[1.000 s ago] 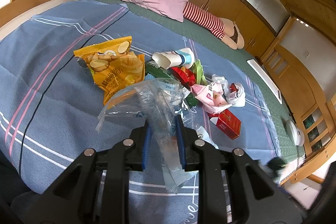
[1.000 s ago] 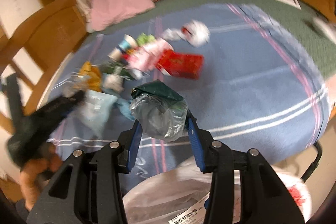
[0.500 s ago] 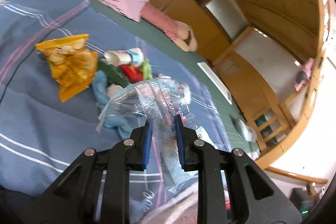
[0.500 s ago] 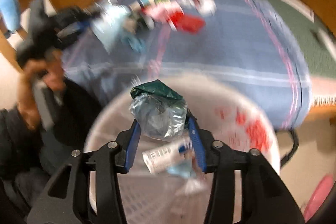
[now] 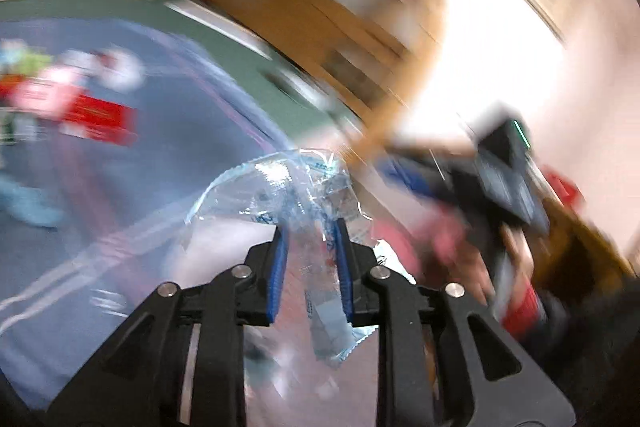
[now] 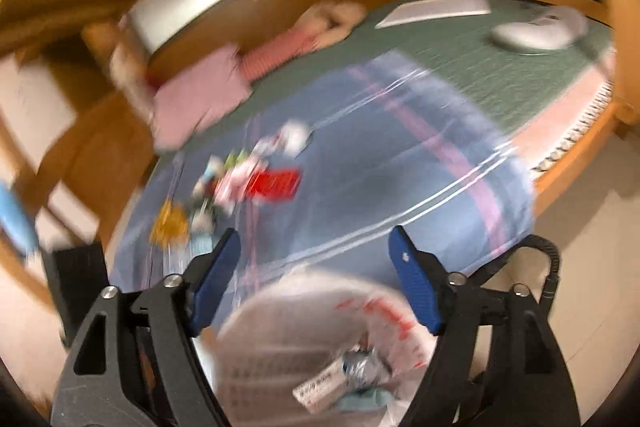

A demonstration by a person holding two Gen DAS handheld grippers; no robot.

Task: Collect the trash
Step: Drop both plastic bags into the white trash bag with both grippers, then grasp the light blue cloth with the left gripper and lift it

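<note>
My left gripper [image 5: 311, 227] grips a clear plastic wrapper [image 5: 280, 187] between its blue pads. Its jaws are just beginning to open, and the wrapper hangs above the blue blanket's edge. My right gripper [image 6: 314, 239] is opening wide with nothing between its fingers. Below it gapes a white trash bag [image 6: 280, 311], with a crumpled clear bundle [image 6: 360, 367] and a printed wrapper inside. More trash stays piled on the blanket: a red box [image 6: 276, 183], a yellow snack bag [image 6: 170, 223] and pale wrappers. The left wrist view is blurred; it shows the red box [image 5: 100, 117] at left.
A blue striped blanket [image 6: 400, 187] covers a green bed cover inside a wooden frame [image 6: 580, 155]. A pink pillow [image 6: 196, 99] lies at the head, a white device [image 6: 536, 27] far right. A black cable [image 6: 548, 267] curls over the floor beside the bag.
The right gripper swung over the white bag, opened, and the green-and-clear bundle dropped in. The left gripper swept right, away from the pile, with the clear wrapper still in it.
</note>
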